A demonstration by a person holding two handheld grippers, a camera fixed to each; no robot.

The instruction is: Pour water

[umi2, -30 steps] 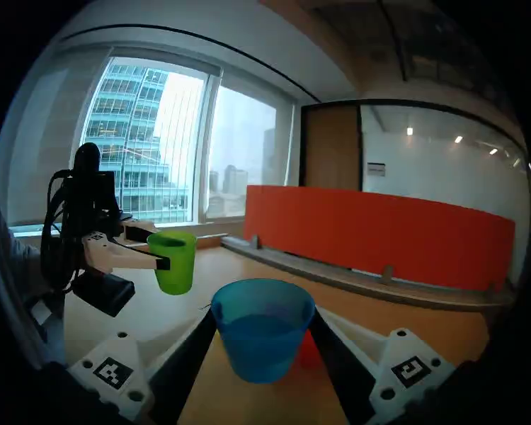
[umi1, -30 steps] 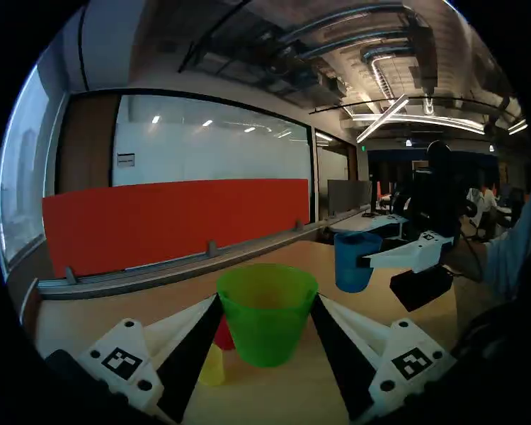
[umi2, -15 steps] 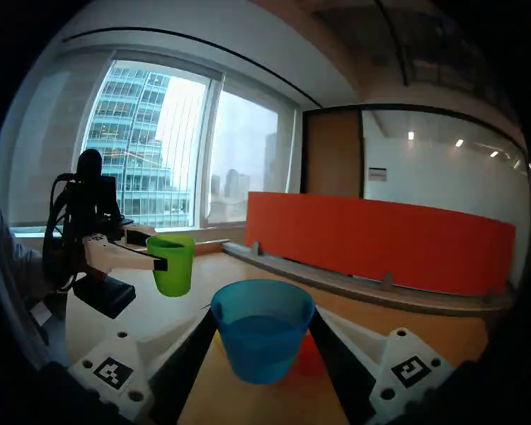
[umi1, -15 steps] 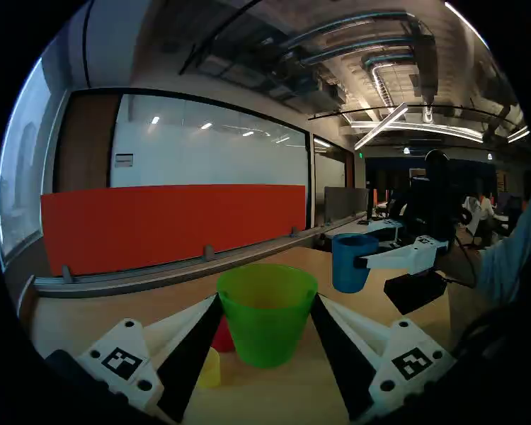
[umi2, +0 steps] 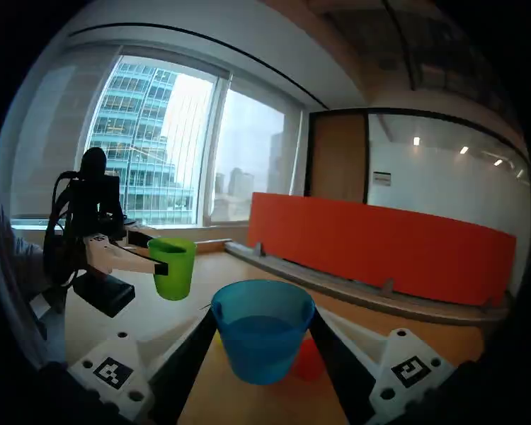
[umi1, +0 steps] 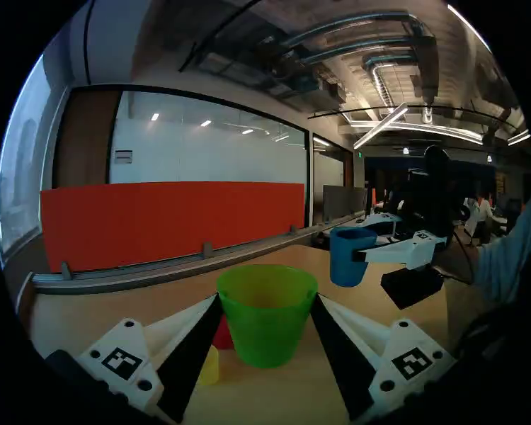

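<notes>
A green cup (umi1: 267,313) stands upright between the fingers of my left gripper (umi1: 265,333), which is shut on it, held above the wooden table (umi1: 280,393). In the right gripper view, my right gripper (umi2: 263,343) is shut on a blue cup (umi2: 263,338) with water inside. Each view also shows the other hand farther off: the blue cup (umi1: 347,256) held at the right of the left gripper view, the green cup (umi2: 171,267) held at the left of the right gripper view. Both cups are upright and apart.
A small red cup (umi1: 224,333) and a yellow cup (umi1: 209,365) stand on the table below the green cup; the red cup (umi2: 309,358) shows behind the blue one. An orange partition (umi1: 166,219) with a rail runs along the table's far edge. Windows (umi2: 152,163) lie beyond.
The blue cup and the right gripper have risen a little and drifted left in the left gripper view. The green cup has shifted slightly up in the right gripper view. Both grips are unchanged.
</notes>
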